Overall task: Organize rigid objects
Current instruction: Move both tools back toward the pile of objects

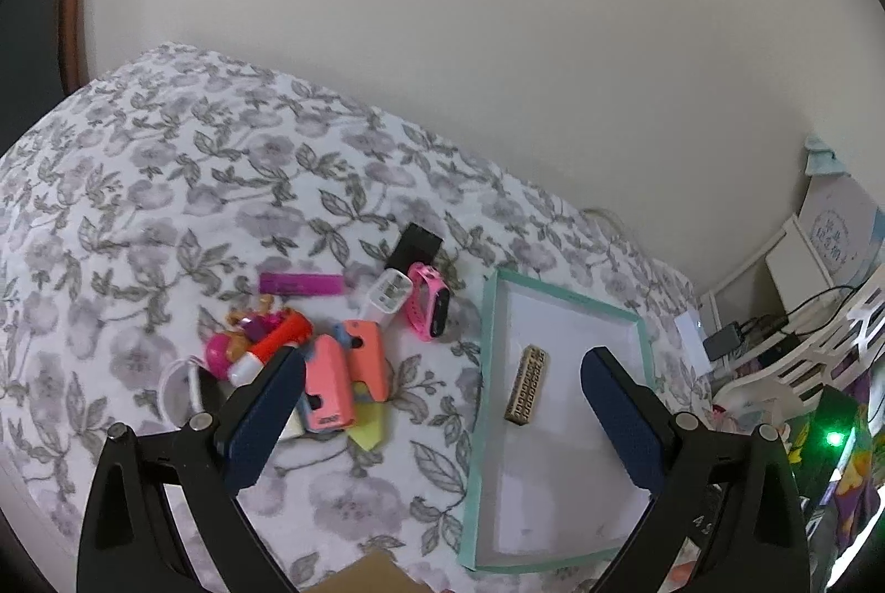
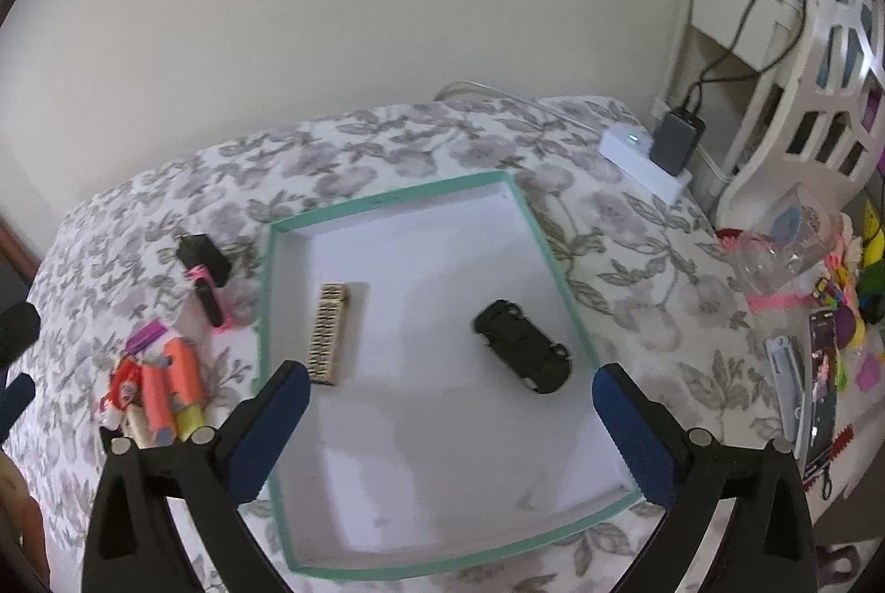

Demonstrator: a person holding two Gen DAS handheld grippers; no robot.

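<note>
Tray (image 2: 558,261) holds two things, pile (image 1: 310,355) waits.
Both my grippers, left (image 1: 442,399) and right (image 2: 451,413), gape wide and empty; patterned block (image 2: 327,333) and black toy car (image 2: 522,352) lie inside, the rest beside it.

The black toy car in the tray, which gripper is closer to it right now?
Right. The right gripper hangs open just above the tray, with the black toy car ahead between its fingers. The left gripper is off toward the pile.
</note>
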